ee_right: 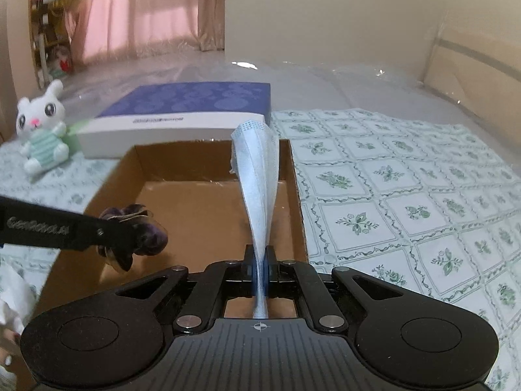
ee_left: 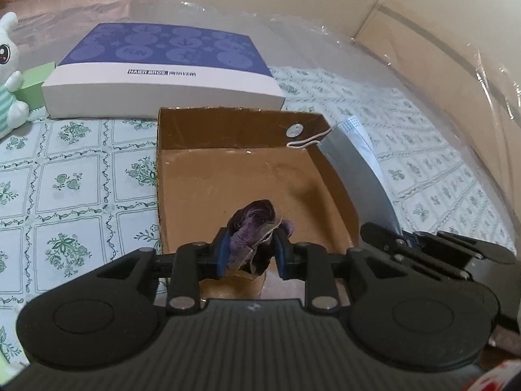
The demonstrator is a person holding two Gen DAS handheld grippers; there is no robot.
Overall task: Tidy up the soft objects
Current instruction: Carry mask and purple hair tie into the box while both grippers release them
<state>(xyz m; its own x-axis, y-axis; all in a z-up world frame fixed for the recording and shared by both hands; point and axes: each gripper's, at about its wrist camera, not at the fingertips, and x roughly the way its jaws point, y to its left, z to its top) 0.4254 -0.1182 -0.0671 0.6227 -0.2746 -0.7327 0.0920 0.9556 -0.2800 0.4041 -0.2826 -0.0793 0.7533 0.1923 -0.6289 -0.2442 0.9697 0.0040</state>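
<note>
The purple velvet scrunchie (ee_left: 252, 239) sits low in the centre of the left wrist view, pinched between the blue pads of the left claw (ee_left: 250, 254) and hanging over the near end of the open cardboard box (ee_left: 228, 176). It looks to be held there so that it can drop straight inside; the box floor below it is bare. The blue face mask (ee_right: 259, 189) rises through the middle of the right wrist view, its lower end squeezed flat in the right claw (ee_right: 259, 275), whose jaws are pressed tight on it. Its free end stands up over the box's right half, with an ear loop (ee_left: 307, 140) trailing across the right wall, so it too seems lined up for the same box. Behind the box, in the upper left, lies a flat blue and white carton (ee_left: 162, 71). Left of that sits a white plush rabbit (ee_right: 40, 127), probably another soft thing to sort. Everything rests on a surface covered by a green flower-patterned cloth (ee_right: 407, 202).
</note>
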